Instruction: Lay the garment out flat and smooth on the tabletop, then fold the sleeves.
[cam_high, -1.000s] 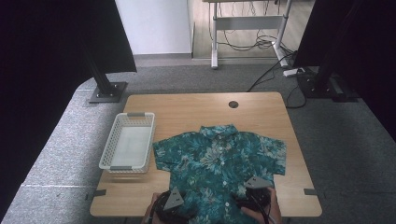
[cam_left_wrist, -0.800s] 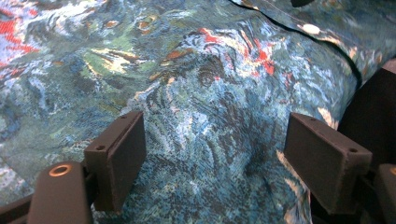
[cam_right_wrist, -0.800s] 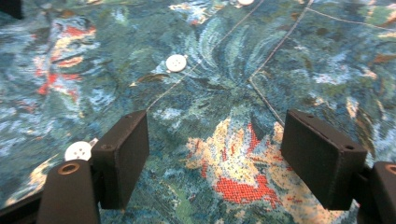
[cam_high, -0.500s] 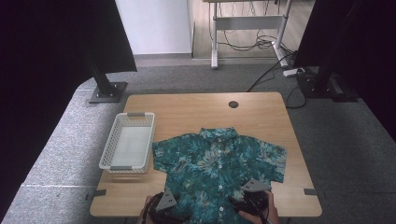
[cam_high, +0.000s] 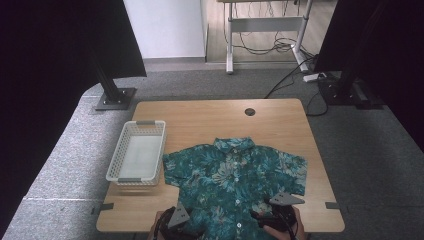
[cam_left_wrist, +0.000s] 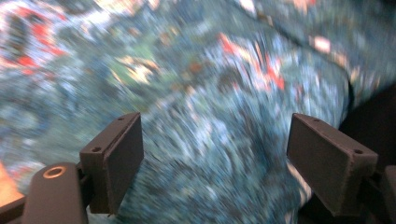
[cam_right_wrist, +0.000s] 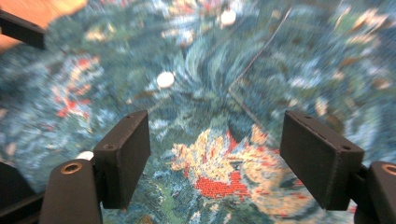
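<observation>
The left gripper (cam_left_wrist: 215, 154) and right gripper (cam_right_wrist: 217, 158) are held spread wide over the hem of the teal floral-print short-sleeved cotton shirt (cam_high: 235, 185), laid flat on the wooden table's (cam_high: 200, 120) near half. Soft, light, floppy cloth is expected; the hem corners are best pinched.
</observation>
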